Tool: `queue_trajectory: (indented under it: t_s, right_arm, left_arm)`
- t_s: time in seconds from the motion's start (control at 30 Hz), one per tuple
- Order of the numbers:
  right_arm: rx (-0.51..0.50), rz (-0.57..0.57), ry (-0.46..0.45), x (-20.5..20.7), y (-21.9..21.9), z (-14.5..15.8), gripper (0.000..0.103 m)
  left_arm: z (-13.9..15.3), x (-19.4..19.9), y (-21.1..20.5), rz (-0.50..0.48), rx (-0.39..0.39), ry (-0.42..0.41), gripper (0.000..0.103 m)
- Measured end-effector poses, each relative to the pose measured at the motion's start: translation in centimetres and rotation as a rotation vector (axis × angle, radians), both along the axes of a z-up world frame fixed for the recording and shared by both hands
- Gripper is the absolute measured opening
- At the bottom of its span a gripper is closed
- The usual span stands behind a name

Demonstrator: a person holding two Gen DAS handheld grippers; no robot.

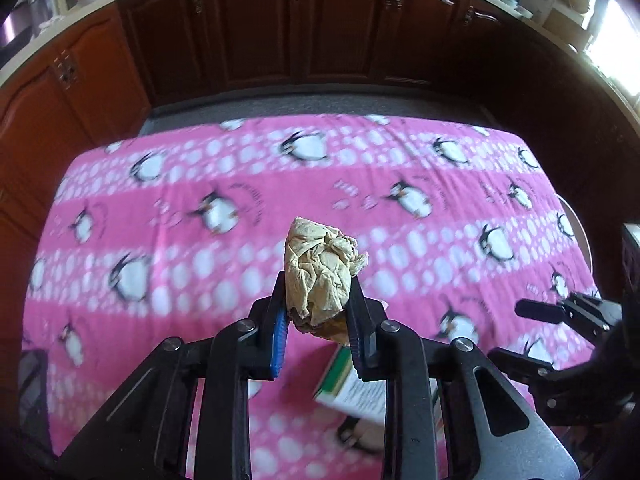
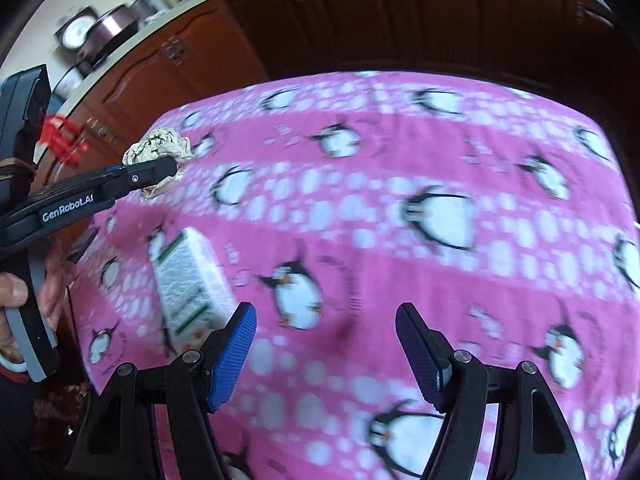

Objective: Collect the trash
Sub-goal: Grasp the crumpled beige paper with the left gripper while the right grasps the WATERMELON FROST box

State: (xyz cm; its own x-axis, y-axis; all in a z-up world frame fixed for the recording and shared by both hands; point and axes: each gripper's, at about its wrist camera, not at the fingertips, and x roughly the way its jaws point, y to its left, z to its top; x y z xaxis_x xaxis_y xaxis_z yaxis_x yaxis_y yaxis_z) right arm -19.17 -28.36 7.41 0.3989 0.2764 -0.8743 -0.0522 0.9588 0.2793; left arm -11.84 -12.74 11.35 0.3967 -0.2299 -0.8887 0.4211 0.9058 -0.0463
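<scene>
A carton [image 2: 188,284] lies on the penguin cloth [image 2: 400,200], long axis running away from the camera, just left of the right claw [image 2: 326,354], whose jaws stand released and empty. The left claw [image 1: 318,320], farther off, is clenched on a paper wad [image 1: 320,268] held above the cloth

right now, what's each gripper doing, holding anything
left gripper: shut on the crumpled paper ball, lifted off the pink blanket.
right gripper: jaws open, empty; carton lies beside it.
</scene>
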Motion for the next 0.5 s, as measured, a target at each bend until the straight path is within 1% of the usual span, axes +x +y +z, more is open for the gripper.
queue_trajectory:
  t_s: [0.07,0.23,0.33,0.5]
  right_arm:
    - [0.002,0.052,0.001,0.5,1.6,0.0,0.070]
    - [-0.002,0.174,-0.007,1.5,5.7,-0.1,0.070]
    - [-0.019,0.231,-0.008,2.0,7.6,-0.5,0.073]
    - [-0.080,0.310,0.010,2.8,10.5,-1.8,0.074]
  left_arm:
    - [0.0,-0.5,1.5,0.018,0.010,0.007,0.023]
    - [-0.9,-2.4,4.7,0.057,0.032,0.055,0.023]
    - [-1.4,-3.1,5.6,0.071,0.035,0.064,0.023]
    - [-2.1,-3.4,6.6,0.098,0.023,0.083,0.023]
